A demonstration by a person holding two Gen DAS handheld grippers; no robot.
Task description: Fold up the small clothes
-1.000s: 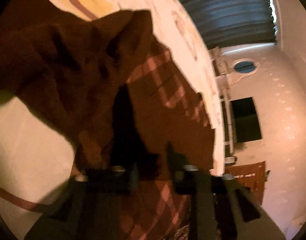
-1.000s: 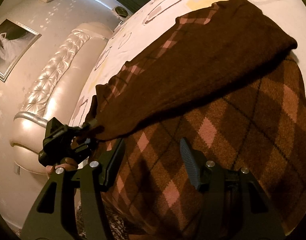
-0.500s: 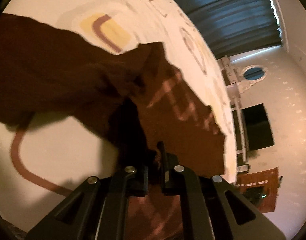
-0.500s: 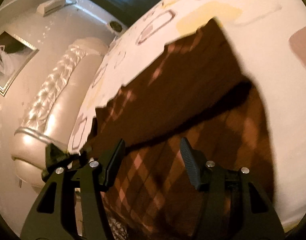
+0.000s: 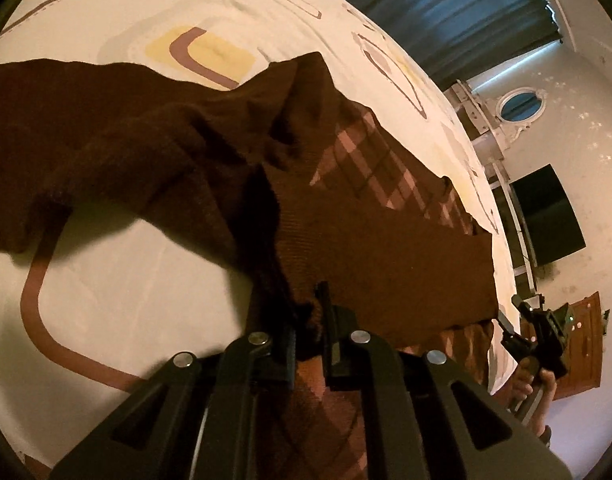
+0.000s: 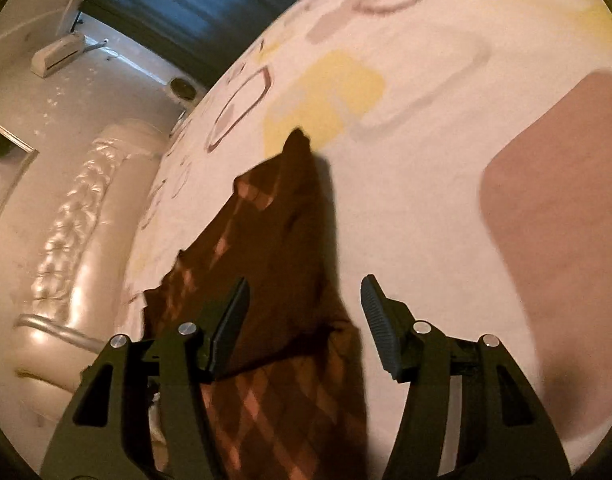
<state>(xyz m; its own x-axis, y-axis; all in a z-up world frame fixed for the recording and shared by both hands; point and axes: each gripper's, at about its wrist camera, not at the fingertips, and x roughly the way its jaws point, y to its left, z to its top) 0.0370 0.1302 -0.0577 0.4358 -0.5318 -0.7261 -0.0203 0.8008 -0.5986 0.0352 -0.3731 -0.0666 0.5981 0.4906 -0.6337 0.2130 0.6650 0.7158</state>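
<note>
Left gripper (image 5: 309, 322): jaws narrow, clamped on a bunched edge of the brown argyle sweater (image 5: 209, 152). The knit rises from the pads, then spreads ahead and to both sides over the patterned bedsheet (image 5: 117, 280); a plain brown fold lies left of the claw, the checked panel ahead and right. Right gripper (image 6: 303, 316): jaws wide, nothing between the pads. Sweater (image 6: 273, 240) lies below and ahead of it, mostly under the left finger and the gap; the right finger is over bare sheet (image 6: 418, 200).
</note>
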